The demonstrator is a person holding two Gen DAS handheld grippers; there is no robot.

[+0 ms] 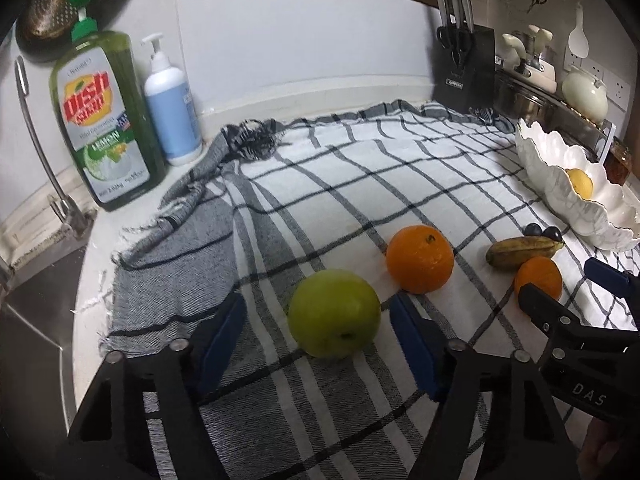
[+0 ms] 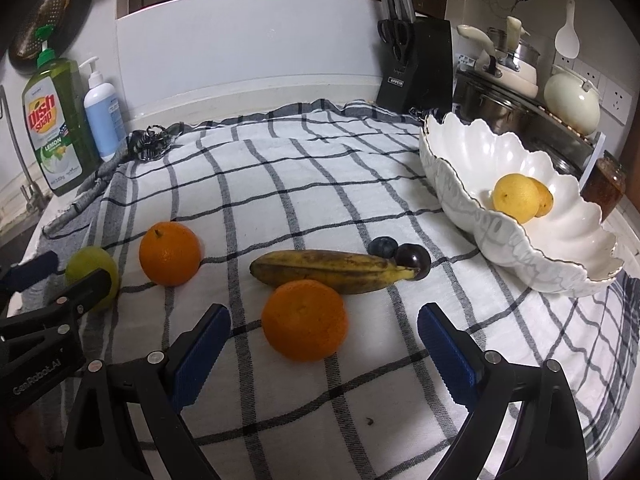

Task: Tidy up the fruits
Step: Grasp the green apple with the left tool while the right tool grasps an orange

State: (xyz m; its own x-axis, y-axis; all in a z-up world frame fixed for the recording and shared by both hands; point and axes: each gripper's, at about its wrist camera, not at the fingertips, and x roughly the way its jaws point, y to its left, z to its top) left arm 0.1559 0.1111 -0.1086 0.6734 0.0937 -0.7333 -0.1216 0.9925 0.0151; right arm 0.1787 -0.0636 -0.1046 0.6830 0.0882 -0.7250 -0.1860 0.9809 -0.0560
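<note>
On the checked cloth [image 1: 320, 184] lie a green apple [image 1: 334, 313], two oranges [image 1: 420, 259] [image 2: 305, 320], a browned banana [image 2: 332, 271] and two dark plums [image 2: 412, 260]. My left gripper [image 1: 316, 340] is open, its blue pads either side of the green apple without touching it. My right gripper [image 2: 324, 348] is open around the nearer orange, with gaps on both sides. The white scalloped bowl [image 2: 480, 152] at the right holds two yellow lemons [image 2: 516, 197]. The apple [image 2: 93, 270] and left gripper [image 2: 60, 292] also show in the right wrist view.
A green dish soap bottle [image 1: 108, 120] and a white pump bottle [image 1: 172, 100] stand at the back left by the sink [image 1: 36, 280]. A black knife block [image 2: 416, 64], pots and a kettle [image 2: 572, 102] line the back right. A jar [image 2: 604, 182] stands behind the bowl.
</note>
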